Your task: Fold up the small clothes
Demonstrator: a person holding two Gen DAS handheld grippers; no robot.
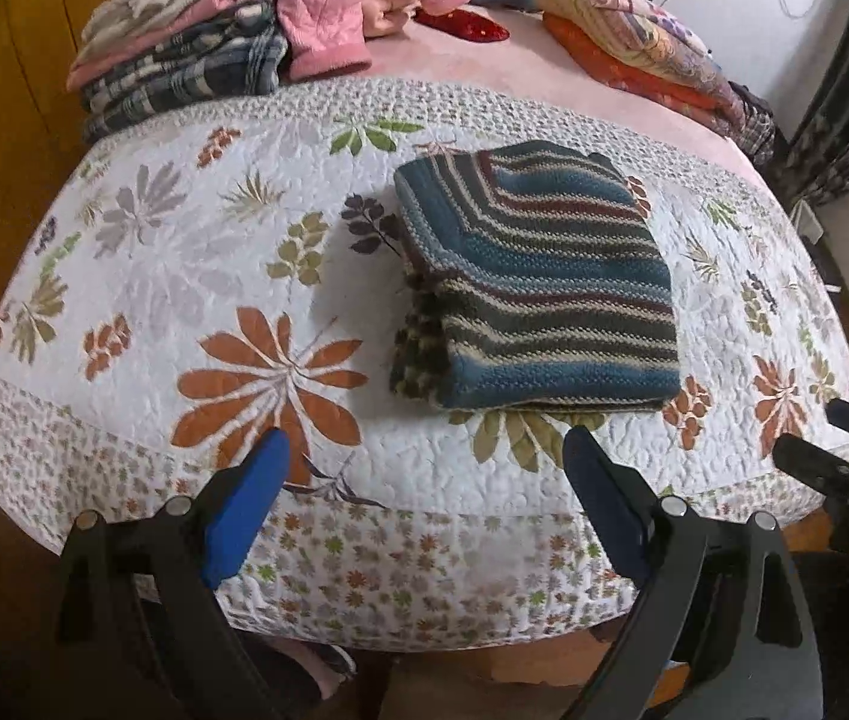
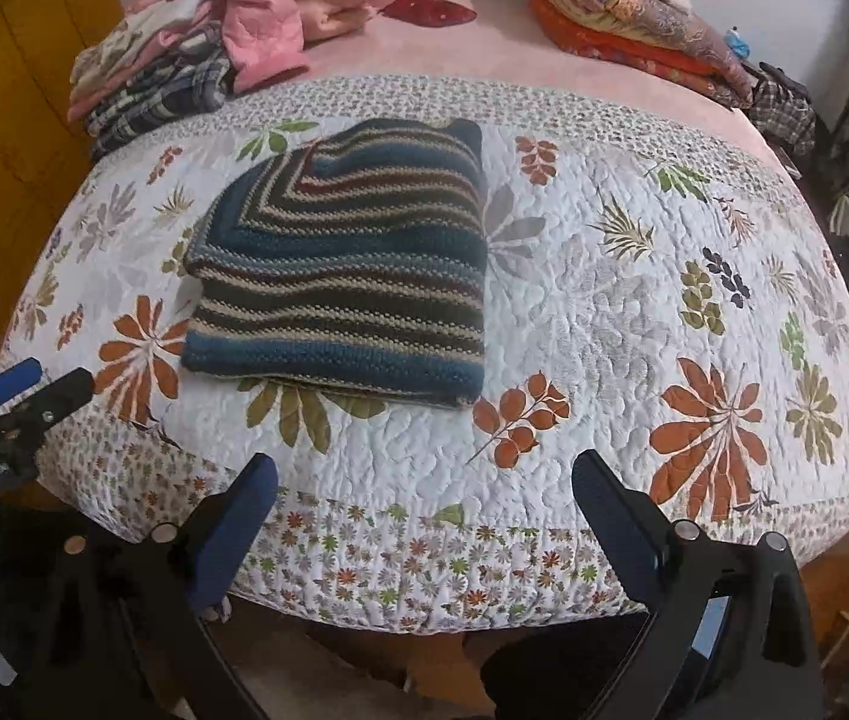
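Observation:
A striped knit garment (image 1: pixel 535 285) in blue, maroon and beige lies folded into a thick rectangle on the floral quilt (image 1: pixel 184 276). The right wrist view shows the same garment (image 2: pixel 343 264) left of centre. My left gripper (image 1: pixel 427 447) hangs open near the quilt's front edge, just short of the garment, holding nothing. My right gripper (image 2: pixel 424 471) is open too, near the front edge and right of the garment, nothing between its fingers. The right gripper's fingertips (image 1: pixel 844 420) show at the far right of the left wrist view; the left gripper's fingertips (image 2: pixel 22 378) show at the far left of the right wrist view.
A stack of folded clothes (image 1: pixel 184 60) with a pink padded jacket (image 1: pixel 334 6) sits at the back left. Folded orange and patterned blankets (image 1: pixel 640 42) lie at the back right. A red sequined item (image 1: pixel 463 24) rests on the pink sheet. A yellow wooden panel (image 1: pixel 4 120) borders the left side.

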